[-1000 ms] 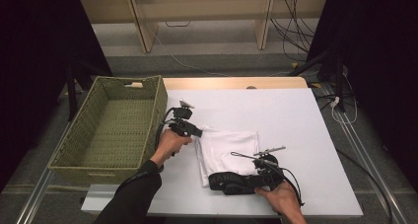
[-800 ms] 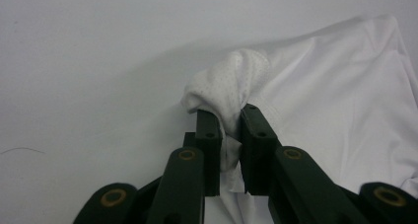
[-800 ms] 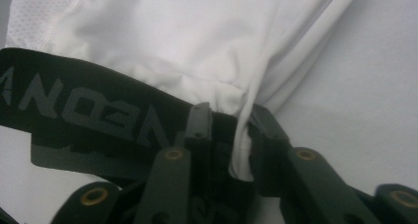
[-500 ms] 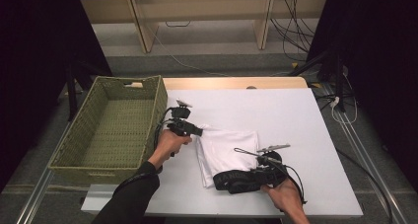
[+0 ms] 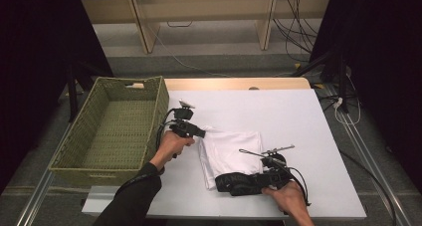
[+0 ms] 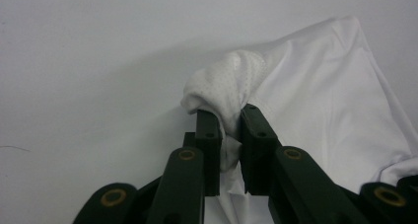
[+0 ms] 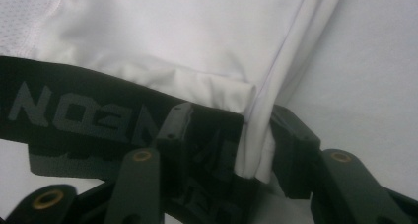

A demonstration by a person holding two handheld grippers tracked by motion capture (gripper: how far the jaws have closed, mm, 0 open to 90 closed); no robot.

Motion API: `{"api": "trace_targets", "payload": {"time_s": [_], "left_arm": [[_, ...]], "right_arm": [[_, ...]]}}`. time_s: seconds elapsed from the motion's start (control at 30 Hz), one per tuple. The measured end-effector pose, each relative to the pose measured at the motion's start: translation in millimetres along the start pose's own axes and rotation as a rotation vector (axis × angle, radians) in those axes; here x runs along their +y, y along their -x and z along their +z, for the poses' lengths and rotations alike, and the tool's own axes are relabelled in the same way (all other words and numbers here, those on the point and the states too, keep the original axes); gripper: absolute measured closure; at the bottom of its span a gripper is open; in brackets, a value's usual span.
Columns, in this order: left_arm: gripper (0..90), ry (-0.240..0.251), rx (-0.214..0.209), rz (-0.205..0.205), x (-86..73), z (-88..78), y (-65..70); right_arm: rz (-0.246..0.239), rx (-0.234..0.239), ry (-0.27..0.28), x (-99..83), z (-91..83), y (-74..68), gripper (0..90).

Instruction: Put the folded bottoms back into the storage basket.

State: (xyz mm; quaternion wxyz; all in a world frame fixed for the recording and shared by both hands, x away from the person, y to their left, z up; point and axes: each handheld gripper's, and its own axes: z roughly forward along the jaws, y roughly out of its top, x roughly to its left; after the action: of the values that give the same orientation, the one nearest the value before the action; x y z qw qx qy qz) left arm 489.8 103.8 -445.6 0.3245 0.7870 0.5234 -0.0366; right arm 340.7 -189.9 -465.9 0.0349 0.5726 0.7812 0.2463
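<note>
Near the front middle of the white worktop [image 5: 298, 121] lies your folded white garment [image 5: 230, 149], its black lettered waistband [image 5: 239, 182] along the front edge. Your left gripper [image 5: 199, 132] sits at the garment's far left corner, and in the left gripper view its fingers [image 6: 209, 135] are pressed together on a bunched fold of the white cloth [image 6: 315, 110], pinching it. Your right gripper [image 5: 234, 185] lies low at the front edge; in the right gripper view its fingers [image 7: 291, 150] stand apart with the waistband's end and a white seam between them, and they have just been opening, so the pads do not seem to press on the fabric.

Compared with a second ago, your left hand [image 5: 171, 144] has kept its place and its pinch. Your right hand [image 5: 288, 198] has barely shifted along the front edge, and the garment lies much as it did.

Left of the garment, the green woven basket [image 5: 161, 104] stands at the worktop's left side, just beside your left gripper.

Your right gripper's fingertips are hard to tell from the black waistband in the high view. The waistband's lettering is cut off in the right gripper view and cannot be read in full.
</note>
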Motion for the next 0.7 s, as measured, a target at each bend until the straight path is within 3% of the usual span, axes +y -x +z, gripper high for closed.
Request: {"api": "trace_targets", "payload": {"time_s": [0.3, 0.5, 0.7], "left_arm": [[80.2, -0.002, 0.002, 0.009, 1.0, 1.2, 2.1], [80.5, 0.024, -0.012, 0.021, 5.0, -12.1, 7.1], [80.4, 0.031, 0.002, 0.054, 13.9, -31.5, 13.6]], "right_arm": [[-0.010, 0.031, 0.017, 0.9, -0.5, -0.7, 78.3], [-0.024, 0.021, 0.047, 3.1, -8.6, -3.8, 80.7], [-0.028, 0.032, 0.075, 11.3, -17.6, -7.9, 80.9]]}}
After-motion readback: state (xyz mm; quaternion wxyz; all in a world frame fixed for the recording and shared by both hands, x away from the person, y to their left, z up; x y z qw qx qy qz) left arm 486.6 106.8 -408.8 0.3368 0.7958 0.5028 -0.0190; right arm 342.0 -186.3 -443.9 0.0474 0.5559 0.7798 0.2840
